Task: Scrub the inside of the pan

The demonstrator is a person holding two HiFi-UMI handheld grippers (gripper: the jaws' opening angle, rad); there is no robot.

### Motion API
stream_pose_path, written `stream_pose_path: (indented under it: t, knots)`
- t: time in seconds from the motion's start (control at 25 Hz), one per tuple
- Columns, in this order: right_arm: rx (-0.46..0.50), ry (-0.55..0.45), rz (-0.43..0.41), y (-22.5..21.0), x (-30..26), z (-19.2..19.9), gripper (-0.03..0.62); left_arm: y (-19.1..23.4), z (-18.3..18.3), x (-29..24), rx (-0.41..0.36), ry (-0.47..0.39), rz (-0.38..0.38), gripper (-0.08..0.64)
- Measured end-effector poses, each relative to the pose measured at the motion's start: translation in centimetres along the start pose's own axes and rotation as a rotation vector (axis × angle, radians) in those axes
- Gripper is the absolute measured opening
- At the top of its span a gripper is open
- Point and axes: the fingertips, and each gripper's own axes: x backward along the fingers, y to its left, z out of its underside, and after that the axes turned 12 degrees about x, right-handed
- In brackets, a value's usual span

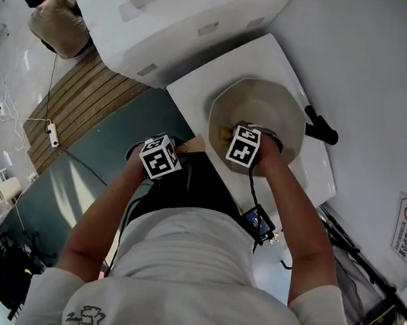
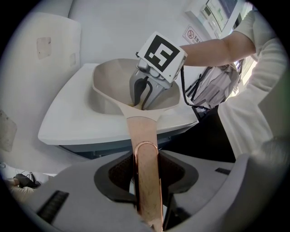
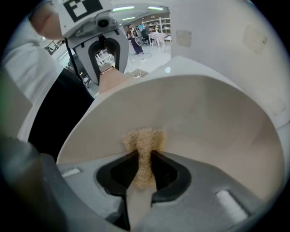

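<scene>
A beige pan (image 1: pixel 265 107) sits on a white table (image 1: pixel 196 87). Its pinkish handle (image 2: pixel 141 131) runs back between the jaws of my left gripper (image 2: pixel 145 174), which is shut on it at the table's near edge. My right gripper (image 3: pixel 144 165) reaches down into the pan (image 3: pixel 204 122), shut on a tan scrub pad (image 3: pixel 144 140) that presses against the pan's inner wall. In the head view the left gripper (image 1: pixel 180 149) and the right gripper (image 1: pixel 237 136) lie close together, and a bit of the scrub pad (image 1: pixel 225 133) shows beside the right cube.
A black knob-like object (image 1: pixel 321 126) lies on the table at the pan's right. A white unit (image 1: pixel 173 28) stands behind the table. A person (image 1: pixel 56 21) crouches far left on the floor near a power strip (image 1: pixel 52 136). A grey bag (image 1: pixel 362 292) is at the right.
</scene>
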Motion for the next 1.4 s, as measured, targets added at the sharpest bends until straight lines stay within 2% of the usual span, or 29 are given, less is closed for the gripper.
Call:
stream_pose_path:
  t: [0.16, 0.36, 0.48, 0.56, 0.72, 0.84, 0.96, 1.04, 1.2, 1.4]
  knots:
    - [-0.031, 0.094, -0.100, 2.2, 1.1, 1.4, 0.083, -0.1, 0.0, -0.1, -0.003, 0.004, 0.007, 0.150]
    - [-0.071, 0.162, -0.218, 4.6, 0.2, 4.6, 0.083, -0.4, 0.0, -0.3, -0.004, 0.010, 0.019, 0.149]
    - [-0.096, 0.273, -0.249, 5.3, 0.3, 7.9, 0.084, -0.8, 0.1, -0.6, -0.004, 0.018, 0.036, 0.147]
    - [-0.114, 0.354, -0.242, 5.1, 0.6, 10.3, 0.087, -1.1, 0.2, -0.7, -0.004, 0.024, 0.052, 0.147]
    - [-0.125, 0.510, -0.146, 3.0, 1.6, 14.5, 0.091, -1.3, 0.2, -0.8, -0.005, 0.032, 0.069, 0.147]
    - [-0.099, 0.618, -0.005, 0.0, 2.8, 16.7, 0.092, -1.3, 0.2, -0.9, -0.005, 0.036, 0.070, 0.146]
    - [-0.089, 0.669, 0.150, -3.1, 3.8, 17.3, 0.092, -1.2, 0.2, -0.9, -0.006, 0.039, 0.069, 0.146]
    - [-0.085, 0.670, 0.230, -4.8, 4.2, 17.1, 0.092, -1.2, 0.1, -0.8, -0.007, 0.038, 0.066, 0.146]
    - [-0.066, 0.645, 0.336, -7.3, 4.9, 16.0, 0.091, -1.2, 0.1, -0.7, -0.003, 0.034, 0.063, 0.146]
    - [-0.049, 0.514, 0.437, -9.9, 5.2, 13.5, 0.083, -1.2, 0.2, -0.7, 0.013, 0.023, 0.064, 0.146]
